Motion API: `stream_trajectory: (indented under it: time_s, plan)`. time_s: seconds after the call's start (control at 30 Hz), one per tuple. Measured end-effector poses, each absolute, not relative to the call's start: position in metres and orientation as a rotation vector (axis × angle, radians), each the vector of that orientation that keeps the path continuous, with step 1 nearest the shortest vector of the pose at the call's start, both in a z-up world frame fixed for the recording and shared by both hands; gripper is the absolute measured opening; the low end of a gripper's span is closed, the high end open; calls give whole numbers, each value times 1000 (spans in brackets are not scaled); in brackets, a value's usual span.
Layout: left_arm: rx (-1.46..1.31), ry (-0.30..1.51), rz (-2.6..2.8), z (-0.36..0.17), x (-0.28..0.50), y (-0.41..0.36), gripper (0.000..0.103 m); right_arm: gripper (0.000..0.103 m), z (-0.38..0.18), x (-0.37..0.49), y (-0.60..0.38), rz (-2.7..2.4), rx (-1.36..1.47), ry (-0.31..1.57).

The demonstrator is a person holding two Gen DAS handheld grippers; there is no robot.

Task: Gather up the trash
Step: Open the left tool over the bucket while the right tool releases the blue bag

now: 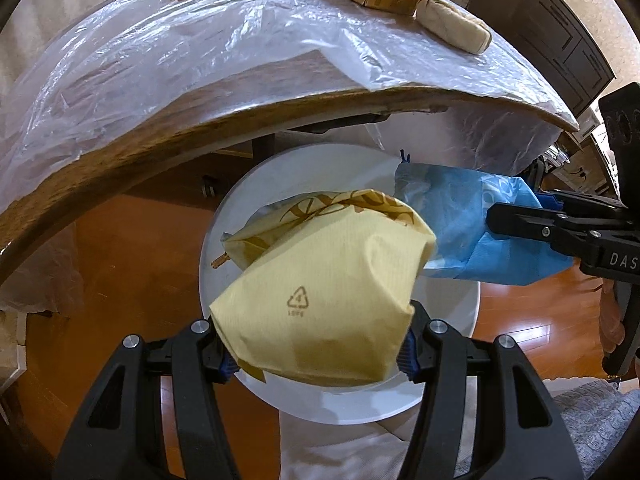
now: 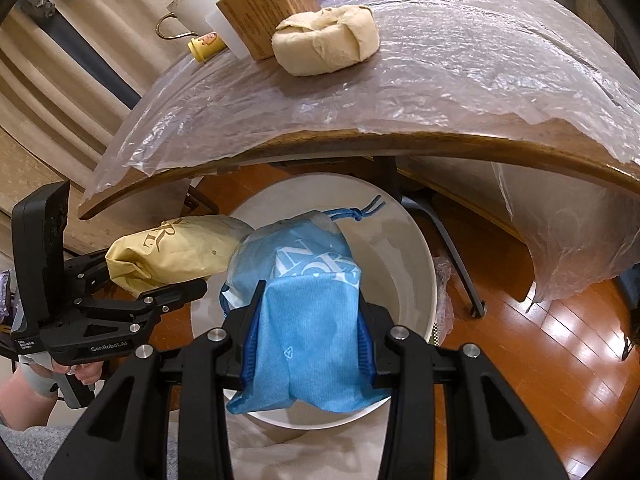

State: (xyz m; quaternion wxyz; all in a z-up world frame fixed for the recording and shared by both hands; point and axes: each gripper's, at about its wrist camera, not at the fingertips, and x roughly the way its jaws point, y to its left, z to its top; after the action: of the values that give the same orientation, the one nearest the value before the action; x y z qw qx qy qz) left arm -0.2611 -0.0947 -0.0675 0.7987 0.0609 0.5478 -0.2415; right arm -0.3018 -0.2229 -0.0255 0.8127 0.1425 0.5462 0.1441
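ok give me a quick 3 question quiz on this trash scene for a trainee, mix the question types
1. True or false: the left gripper is shut on the yellow bag.
2. Multiple choice: what does the right gripper hold? A) a mug B) the blue bag C) a purple roller
3. Fill in: both bags hang above the white ____ standing on the floor below the table edge.

Key: 1 true; 2 B; 3 bin
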Motion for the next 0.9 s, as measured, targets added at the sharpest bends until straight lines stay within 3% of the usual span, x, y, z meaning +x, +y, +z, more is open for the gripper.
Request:
stream_trajectory:
  time_s: [0.7,0.77,0.8,0.83,0.9]
  plan:
    - [163,1190,-518,-80,-257,-99,57,39,-41,-287,-216,315,285,1205]
    - [168,1186,-516,-79,-257,-100,57,47,-42,-286,-216,303,287,1212]
    - [170,1184,-513,-79,-256,-99,57,57,-43,-285,-217,294,295,1210]
    - [171,1185,-512,-78,-256,-98,60,67,-42,-285,-218,291,301,1202]
    - [173,1188,-502,-77,-255,-97,71,73,-41,-285,-219,285,303,1193]
